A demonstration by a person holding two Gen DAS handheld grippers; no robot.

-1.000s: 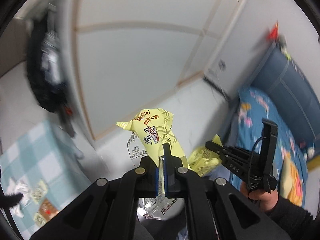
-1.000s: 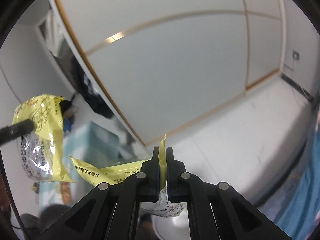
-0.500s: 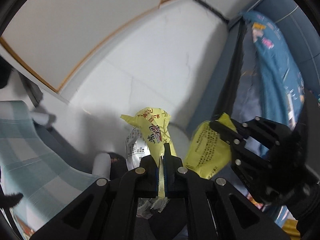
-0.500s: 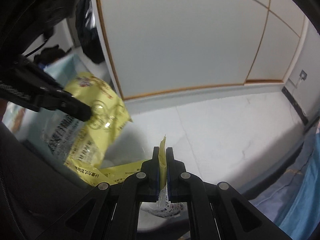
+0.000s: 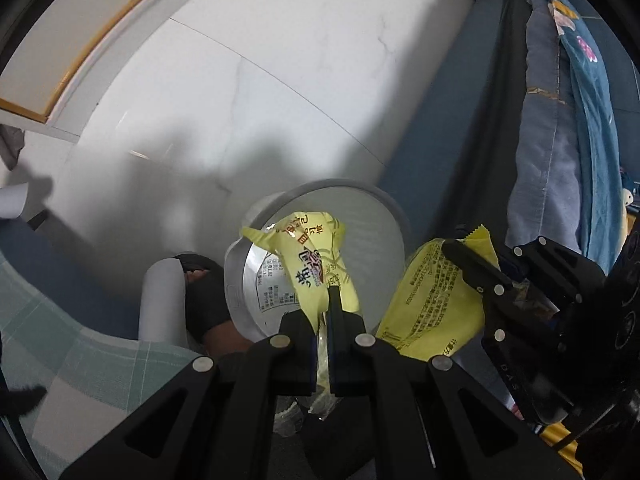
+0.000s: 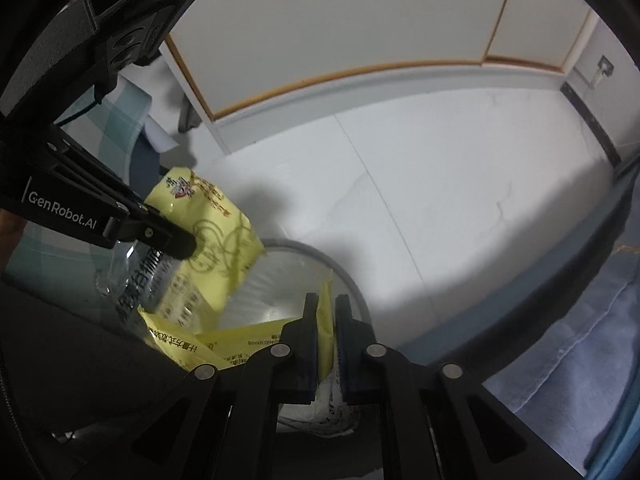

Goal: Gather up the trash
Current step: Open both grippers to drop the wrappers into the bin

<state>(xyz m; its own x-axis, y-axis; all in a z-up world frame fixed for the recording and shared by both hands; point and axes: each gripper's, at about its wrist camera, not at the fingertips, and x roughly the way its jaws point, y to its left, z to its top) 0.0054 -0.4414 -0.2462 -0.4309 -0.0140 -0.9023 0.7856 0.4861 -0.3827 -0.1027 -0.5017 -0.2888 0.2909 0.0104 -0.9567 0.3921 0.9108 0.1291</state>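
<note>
The left hand-held gripper (image 5: 325,304) was clenched on a yellow snack wrapper (image 5: 310,264) printed with red Chinese characters, held above the open mouth of a white bin (image 5: 384,216) on the pale tiled floor (image 5: 280,60). The right hand-held gripper (image 6: 327,312) had just been opening; a second yellow wrapper (image 6: 326,332), bearing small black print, stood between its parted pads over the same bin. The left tool's side read "GenRobot.AI". A blue patterned bedspread (image 5: 580,100) lay beside.
</note>
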